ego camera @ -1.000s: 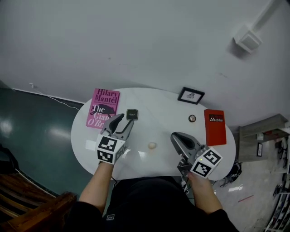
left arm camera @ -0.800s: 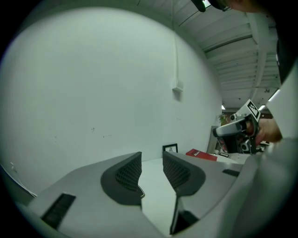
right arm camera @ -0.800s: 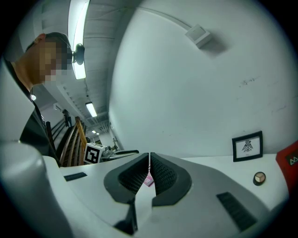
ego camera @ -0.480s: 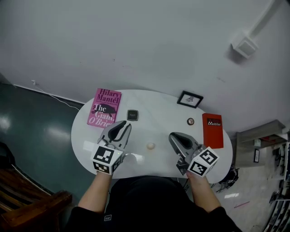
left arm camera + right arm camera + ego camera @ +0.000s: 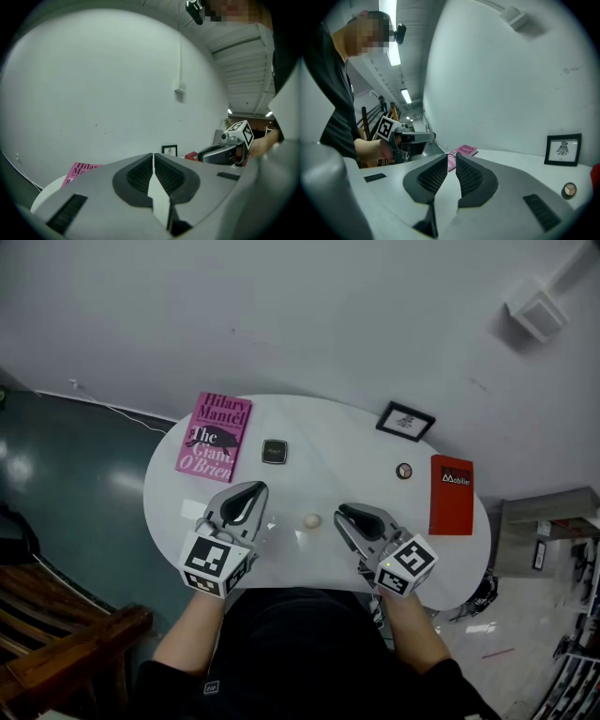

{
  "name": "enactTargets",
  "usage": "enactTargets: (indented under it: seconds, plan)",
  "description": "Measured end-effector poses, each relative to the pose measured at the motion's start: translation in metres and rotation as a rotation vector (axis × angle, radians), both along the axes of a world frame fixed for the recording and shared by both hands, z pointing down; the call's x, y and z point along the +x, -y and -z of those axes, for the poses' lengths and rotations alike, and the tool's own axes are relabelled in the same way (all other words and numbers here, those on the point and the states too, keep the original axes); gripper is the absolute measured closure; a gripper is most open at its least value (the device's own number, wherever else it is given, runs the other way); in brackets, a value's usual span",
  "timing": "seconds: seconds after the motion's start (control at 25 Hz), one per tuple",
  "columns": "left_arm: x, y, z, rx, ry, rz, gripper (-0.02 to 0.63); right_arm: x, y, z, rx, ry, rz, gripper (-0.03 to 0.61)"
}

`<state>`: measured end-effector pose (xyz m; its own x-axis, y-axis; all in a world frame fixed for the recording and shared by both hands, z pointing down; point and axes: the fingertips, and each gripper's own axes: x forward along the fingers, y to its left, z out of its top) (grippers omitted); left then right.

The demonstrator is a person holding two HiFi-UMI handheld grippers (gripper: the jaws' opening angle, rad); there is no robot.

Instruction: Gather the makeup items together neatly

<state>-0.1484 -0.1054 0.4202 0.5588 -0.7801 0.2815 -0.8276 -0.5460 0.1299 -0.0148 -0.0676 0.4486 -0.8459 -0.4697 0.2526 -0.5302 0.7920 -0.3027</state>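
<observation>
On the white oval table [image 5: 187, 512] lie a black square compact [image 5: 274, 452], a small beige puff [image 5: 312, 520] and a little round case [image 5: 404, 471]. My left gripper [image 5: 251, 491] hovers near the front left, short of the compact. Its jaws have just been closing and now stand shut with nothing between them [image 5: 153, 154]. To the right of the puff my right gripper [image 5: 345, 513] is shut and empty [image 5: 452, 157]. Each gripper shows in the other's view: the right gripper [image 5: 219, 153] and the left gripper [image 5: 412, 137].
A pink book [image 5: 214, 437] lies at the table's far left. A red booklet [image 5: 452, 494] lies at the right end, and a small framed picture [image 5: 406, 421] stands at the back right. A wooden bench [image 5: 66, 652] is on the floor at the left.
The left gripper has drawn back from the black compact toward me, and its open jaws have closed. The right gripper has sunk and shifted left, closer to the puff.
</observation>
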Motion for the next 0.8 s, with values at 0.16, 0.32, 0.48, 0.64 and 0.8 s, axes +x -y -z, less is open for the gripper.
enactTargets:
  seconds: [0.16, 0.32, 0.48, 0.64, 0.8]
  plan:
    - [0.000, -0.006, -0.003, -0.014, 0.025, -0.009, 0.592, -0.006, -0.002, -0.034, -0.030, -0.032, 0.023, 0.538]
    - [-0.009, -0.010, -0.012, -0.033, 0.053, 0.001, 0.592, -0.016, -0.001, -0.068, -0.081, -0.030, 0.043, 0.484]
    - [-0.015, -0.017, -0.025, -0.067, 0.053, 0.008, 0.592, -0.024, -0.004, -0.105, -0.115, -0.074, 0.059, 0.439]
    - [-0.019, -0.023, -0.033, -0.087, 0.056, 0.001, 0.592, -0.031, -0.011, -0.132, -0.126, -0.126, 0.073, 0.428]
    - [-0.024, -0.025, -0.040, -0.100, 0.057, 0.003, 0.592, -0.034, -0.017, -0.155, -0.113, -0.211, 0.078, 0.426]
